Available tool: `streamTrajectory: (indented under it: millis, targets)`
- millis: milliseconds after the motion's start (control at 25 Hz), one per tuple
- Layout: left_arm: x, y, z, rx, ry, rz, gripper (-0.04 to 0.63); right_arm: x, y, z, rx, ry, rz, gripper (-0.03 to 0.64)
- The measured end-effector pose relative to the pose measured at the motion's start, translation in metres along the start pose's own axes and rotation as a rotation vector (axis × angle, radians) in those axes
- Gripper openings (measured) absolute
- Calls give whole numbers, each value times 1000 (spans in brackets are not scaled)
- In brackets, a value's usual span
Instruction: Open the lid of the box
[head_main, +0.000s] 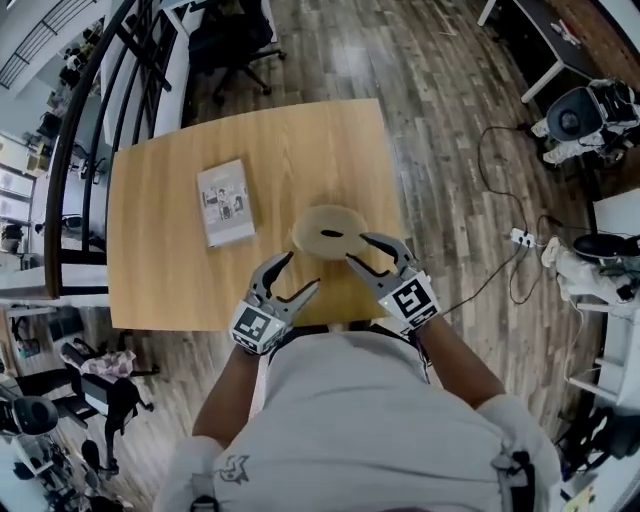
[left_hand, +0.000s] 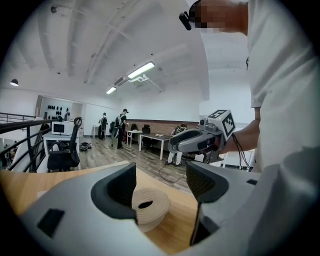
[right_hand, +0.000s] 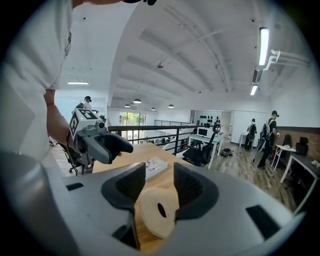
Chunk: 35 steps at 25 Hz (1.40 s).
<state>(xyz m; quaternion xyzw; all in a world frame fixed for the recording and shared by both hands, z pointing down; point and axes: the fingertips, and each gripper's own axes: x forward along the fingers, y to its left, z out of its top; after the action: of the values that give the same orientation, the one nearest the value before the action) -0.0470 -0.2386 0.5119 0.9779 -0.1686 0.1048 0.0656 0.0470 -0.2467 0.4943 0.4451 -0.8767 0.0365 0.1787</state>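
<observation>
Holding your left gripper near the round box on the counter | its fingers wide, empty | your right gripper: fingers wide, empty

Wooden table: round beige box near front edge; flat printed pack left of it.

The left gripper's grey jaws stand apart, empty; a round beige woven box with a central hole lies just beyond them on the light wooden table.
</observation>
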Motion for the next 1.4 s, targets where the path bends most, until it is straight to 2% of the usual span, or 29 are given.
streamTrajectory:
  millis: [400, 480, 600, 680, 1000, 1120, 1240, 1400]
  targets:
    - [16, 50, -48, 34, 107, -100, 313, 46, -10, -53, 4, 172, -32, 192]
    - [19, 58, -64, 30, 137, -117, 316, 52, -13, -66, -50, 234, -46, 193]
    - [22, 70, -90, 33, 189, -142, 319, 64, -12, -87, -198, 342, -55, 193]
    - [26, 78, -109, 50, 227, -162, 322, 73, -11, -96, -247, 379, -47, 193]
    - [54, 98, -176, 107, 346, -264, 339, 105, -11, -136, -301, 486, 0, 204]
    - [62, 104, -202, 156, 401, -318, 354, 116, -11, -154, -313, 524, 13, 210]
    - [70, 105, -219, 195, 434, -366, 367, 123, -14, -172, -324, 571, 10, 212]
    - [82, 106, -233, 207, 455, -407, 388, 130, -16, -192, -352, 629, 14, 219]
